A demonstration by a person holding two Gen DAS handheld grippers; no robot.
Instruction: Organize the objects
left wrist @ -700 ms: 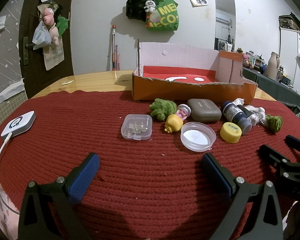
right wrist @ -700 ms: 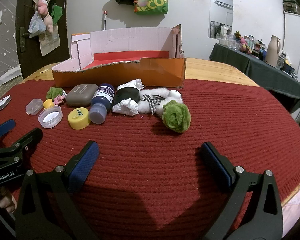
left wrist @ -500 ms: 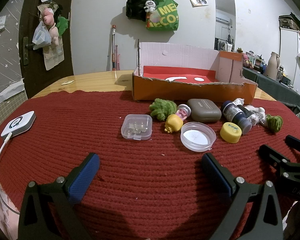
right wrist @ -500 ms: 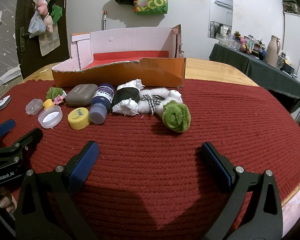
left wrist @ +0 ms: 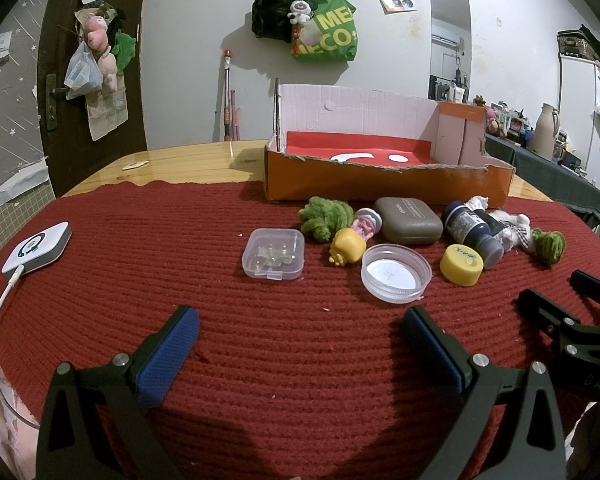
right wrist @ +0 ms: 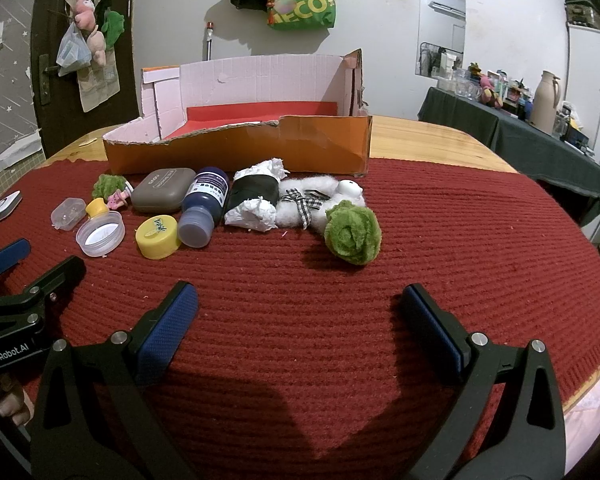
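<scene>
Each gripper is a black two-finger frame. On the left gripper (left wrist: 300, 332) and the right gripper (right wrist: 298, 312) alike, both fingers (left wrist: 168, 354) carry a rectangular blue pad with a fine knurled texture on the inner face. Each finger arm has a triangular cut-out and two silver round-head screws near the pad. Seen from the right wrist view, the left gripper body bears white "GenRobot.AI" lettering. Seen from the left wrist view, the right gripper body shows faint "DAS" lettering and small screws.
</scene>
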